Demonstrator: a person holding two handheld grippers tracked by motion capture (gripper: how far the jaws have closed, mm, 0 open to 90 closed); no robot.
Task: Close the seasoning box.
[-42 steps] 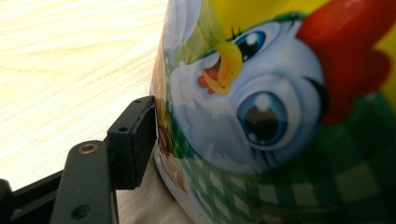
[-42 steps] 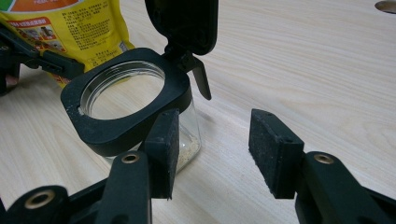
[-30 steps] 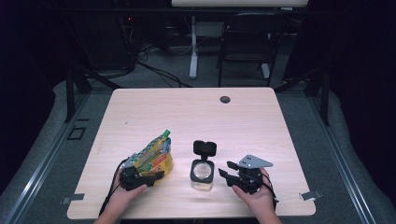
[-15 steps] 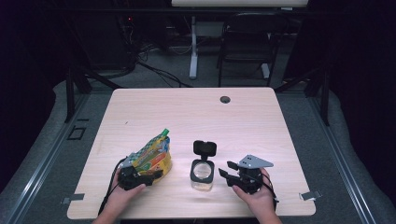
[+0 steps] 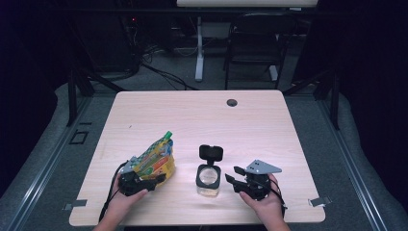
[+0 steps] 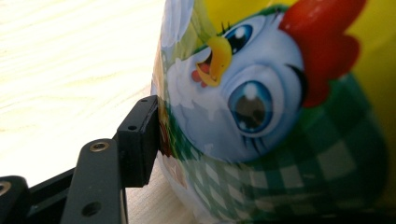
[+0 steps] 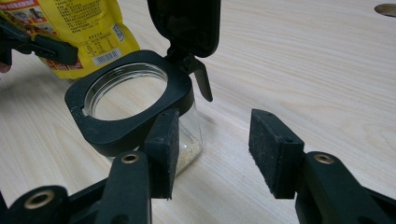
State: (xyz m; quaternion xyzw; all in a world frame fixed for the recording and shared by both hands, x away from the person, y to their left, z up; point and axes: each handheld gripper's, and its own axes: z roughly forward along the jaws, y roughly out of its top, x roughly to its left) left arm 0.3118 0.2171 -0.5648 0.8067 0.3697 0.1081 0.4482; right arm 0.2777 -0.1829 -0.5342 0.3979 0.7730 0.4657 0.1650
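Note:
A yellow snack pouch (image 5: 153,161) printed with a cartoon chicken (image 6: 261,116) stands tilted at the table's front left. My left gripper (image 5: 153,176) is shut on its lower part, and one black pad (image 6: 137,140) presses into its side. The other jaw is hidden behind the pouch. A small glass jar (image 5: 208,179) stands in the front middle with its black flip lid (image 5: 210,152) swung up. Pale crumbs (image 7: 189,154) lie in its bottom. My right gripper (image 5: 234,174) rests open just right of the jar (image 7: 130,107), with nothing between its pads (image 7: 275,154).
The wooden table (image 5: 192,120) has a round cable hole (image 5: 232,102) near its far edge. A dark chair (image 5: 255,43) and a desk leg stand beyond the table. A person's hands come in at the front edge.

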